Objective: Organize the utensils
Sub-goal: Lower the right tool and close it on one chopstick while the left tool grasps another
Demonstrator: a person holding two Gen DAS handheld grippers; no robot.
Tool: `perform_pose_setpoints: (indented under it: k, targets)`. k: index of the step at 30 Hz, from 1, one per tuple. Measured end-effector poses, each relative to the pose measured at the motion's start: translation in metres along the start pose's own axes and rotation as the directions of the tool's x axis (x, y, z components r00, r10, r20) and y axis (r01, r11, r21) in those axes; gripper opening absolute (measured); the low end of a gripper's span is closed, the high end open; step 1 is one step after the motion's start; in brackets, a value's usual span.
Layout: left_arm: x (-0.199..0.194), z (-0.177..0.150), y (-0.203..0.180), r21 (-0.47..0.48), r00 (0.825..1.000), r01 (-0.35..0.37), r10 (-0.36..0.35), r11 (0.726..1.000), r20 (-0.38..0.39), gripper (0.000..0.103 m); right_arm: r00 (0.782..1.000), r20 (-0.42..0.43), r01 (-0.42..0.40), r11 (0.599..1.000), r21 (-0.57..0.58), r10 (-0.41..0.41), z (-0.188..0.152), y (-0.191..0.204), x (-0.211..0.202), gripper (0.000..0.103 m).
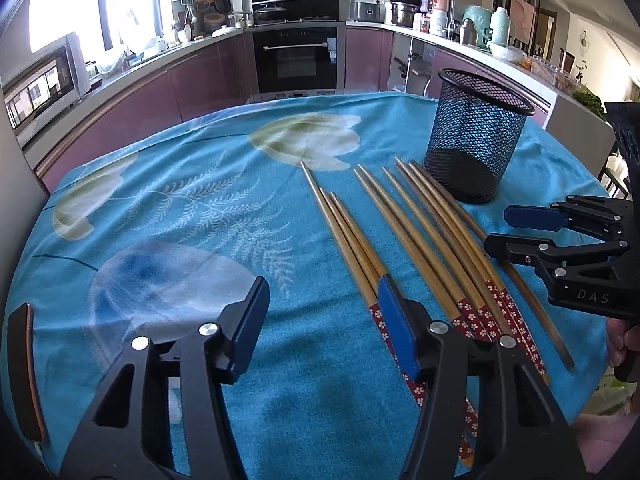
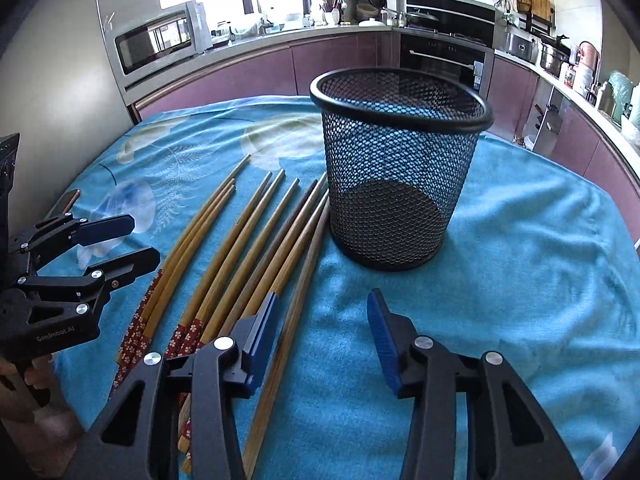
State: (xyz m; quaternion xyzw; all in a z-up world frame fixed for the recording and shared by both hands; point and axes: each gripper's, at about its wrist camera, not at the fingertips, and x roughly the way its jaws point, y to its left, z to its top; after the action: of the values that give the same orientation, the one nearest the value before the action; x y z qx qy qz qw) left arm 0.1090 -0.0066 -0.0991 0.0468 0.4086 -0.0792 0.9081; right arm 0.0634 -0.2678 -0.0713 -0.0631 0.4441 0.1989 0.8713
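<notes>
**Both grippers over the chopsticks, holder waiting empty**

While both grippers hung over the blue cloth (image 1: 192,184), nothing had yet been picked up. The chopsticks (image 1: 404,236) lay flat in a loose fan, thin tips toward twelve o'clock and red flowered handles toward six in the left wrist view. The mesh holder (image 1: 476,140) stood upright at about one o'clock from them, just beyond the tips of the rightmost sticks, and it looked empty.

The left gripper (image 1: 320,328) was partly spread and gripped nothing; bare cloth showed between its pads, with its right pad over the leftmost handles. The right gripper (image 2: 324,336) was likewise partly spread and empty, with cloth in the gap. Its left pad sat above the handle ends, with one plain stick (image 2: 288,328) running just inside it. Neither pair of jaws pressed on anything.

My read was that the step in hand was the first pick. Doing it well would have meant straddling one stick, or a tight pair, near the handle end, where the sticks were thickest. The pads would want to come down either side before squeezing. The sticks lay close together, some touching, so a careless close could scatter the neighbours. A grip high on the handle would also have left the tip free to drop into the holder's mouth without tipping it.
</notes>
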Motion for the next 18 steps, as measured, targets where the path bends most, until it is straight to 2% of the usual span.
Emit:
perform_pose_setpoints:
  k: [6,12,15,18]
  targets:
    - [0.013,0.006,0.004,-0.024,0.999,0.037,-0.038,0.999,-0.032,0.052,1.0,-0.003,0.003,1.0,-0.002,-0.003,0.002,-0.001,0.005,0.041]
    - [0.026,0.013,-0.002,-0.007,0.997,0.034,-0.034,0.999,-0.062,0.051,1.0,-0.004,0.022,1.0,-0.02,-0.022,0.008,0.004,0.01,0.041]
    - [0.03,0.017,-0.003,-0.001,0.997,0.044,-0.044,0.999,-0.066,0.045,1.0,-0.001,0.016,1.0,-0.015,-0.016,0.009,0.002,0.011,0.038]
    - [0.033,0.021,0.001,-0.026,0.995,0.067,-0.069,0.997,-0.071,0.032,1.0,-0.001,-0.003,1.0,-0.005,0.003,0.01,-0.001,0.012,0.03]
